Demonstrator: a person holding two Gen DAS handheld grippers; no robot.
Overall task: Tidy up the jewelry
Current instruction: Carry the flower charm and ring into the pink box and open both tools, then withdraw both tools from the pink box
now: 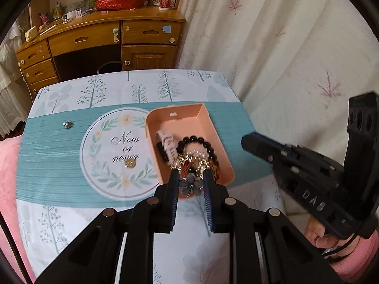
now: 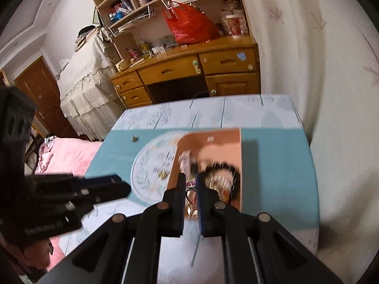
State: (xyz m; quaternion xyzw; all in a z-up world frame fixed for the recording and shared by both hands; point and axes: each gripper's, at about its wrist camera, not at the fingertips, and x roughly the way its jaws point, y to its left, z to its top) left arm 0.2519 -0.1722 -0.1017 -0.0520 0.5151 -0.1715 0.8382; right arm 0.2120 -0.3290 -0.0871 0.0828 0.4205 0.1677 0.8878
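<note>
Starting nearest the cameras, we find the left gripper [image 1: 191,179] clamped on a small flower-shaped ornament [image 1: 191,185], dark petals with a pale centre, held over the near edge of the pink tray [image 1: 214,127]. We judge the ornament light, rigid and somewhat slippery, with thin petals that could bend or chip; the grip across opposite petals looks sound, though a hold nearer the centre would be safer.

The right gripper [image 2: 190,184] sits over the near left part of the same tray [image 2: 234,142], its fingers narrowly apart. The right wrist view is blurred, and we cannot tell whether anything is pinched between them.

Inside the tray we note a black bead bracelet [image 1: 197,143], a tangle of gold and red chain [image 1: 196,162] and a pale patterned band [image 1: 167,139], all overlapping. We judge these limp and liable to snag one another; the bracelet is best lifted by its beads, the chains at a single strand.

Beyond the tray, on the table cloth [image 1: 56,146], a round gold piece [image 1: 129,163] lies on the printed wreath, and a small dark ornament [image 1: 68,124] lies well apart to the left. Both remain outside the tray. Each is small and flat, requiring a low pinch at the rim.
</note>
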